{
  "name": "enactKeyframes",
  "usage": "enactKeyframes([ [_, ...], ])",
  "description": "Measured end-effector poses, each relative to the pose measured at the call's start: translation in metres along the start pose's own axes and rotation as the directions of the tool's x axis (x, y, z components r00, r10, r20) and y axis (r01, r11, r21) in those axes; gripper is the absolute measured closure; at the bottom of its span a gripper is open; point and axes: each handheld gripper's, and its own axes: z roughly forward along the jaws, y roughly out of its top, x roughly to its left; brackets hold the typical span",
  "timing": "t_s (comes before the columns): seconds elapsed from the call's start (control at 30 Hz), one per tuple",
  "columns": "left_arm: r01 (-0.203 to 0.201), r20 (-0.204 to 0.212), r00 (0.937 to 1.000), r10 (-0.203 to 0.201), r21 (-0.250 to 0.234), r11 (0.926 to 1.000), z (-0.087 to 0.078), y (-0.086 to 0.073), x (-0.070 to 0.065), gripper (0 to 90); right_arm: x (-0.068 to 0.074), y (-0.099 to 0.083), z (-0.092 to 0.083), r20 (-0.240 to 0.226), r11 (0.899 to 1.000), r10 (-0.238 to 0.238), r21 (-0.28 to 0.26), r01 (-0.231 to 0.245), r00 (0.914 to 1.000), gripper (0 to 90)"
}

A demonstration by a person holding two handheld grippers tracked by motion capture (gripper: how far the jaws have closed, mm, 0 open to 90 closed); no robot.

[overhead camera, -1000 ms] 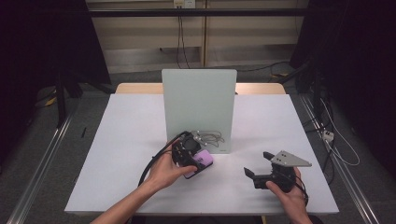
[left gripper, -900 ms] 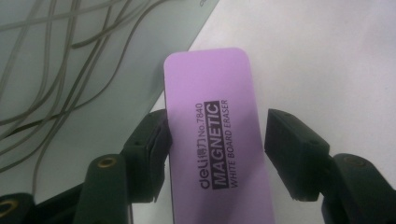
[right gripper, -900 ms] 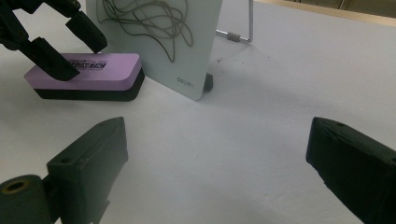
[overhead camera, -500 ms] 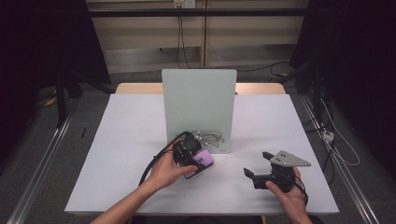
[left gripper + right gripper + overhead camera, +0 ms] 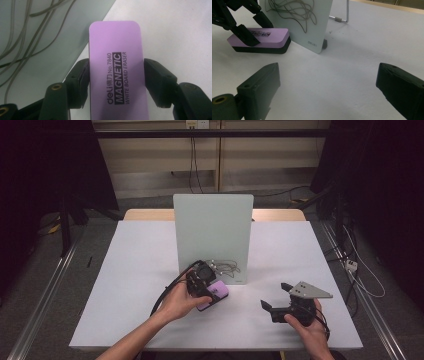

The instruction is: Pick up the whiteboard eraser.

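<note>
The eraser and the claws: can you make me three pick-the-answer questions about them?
1. Where is the eraser?
A. between the left claw's jaws
B. on the floor
C. behind the board

2. What colour is the eraser's top?
A. green
B. purple
C. red

3. How is the right claw?
A. shut on the eraser
B. shut on a cable
C. open

Answers: 1 A, both jaws press its sides; 2 B, the top is purple over a black base; 3 C, its jaws stand apart over the bare table.
</note>
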Motion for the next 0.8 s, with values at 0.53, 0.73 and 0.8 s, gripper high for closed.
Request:
enactKeyframes([
  [0.53, -0.046, -0.016, 0.9988, 0.047, 0.011, 0.9989, -0.0019, 0.0003, -0.0052, 41.3, -0.0001, -0.0002, -0.0002, -0.002, 1.000, -0.002, 0.004, 0.002, 1.0000, 5.1],
  [0.73, -0.047, -0.015, 0.9988, 0.047, -0.002, 0.9989, -0.0044, -0.0013, -0.0048, 41.4, 0.0000, -0.0002, 0.0000, -0.002, 1.000, -0.002, 0.004, 0.002, 1.0000, 5.1],
  [0.8, -0.037, -0.017, 0.9992, 0.036, -0.020, 0.9991, -0.0057, -0.0020, -0.0040, 41.4, 0.0001, -0.0001, 0.0000, -0.002, 1.000, -0.002, 0.005, 0.002, 1.0000, 5.1],
])
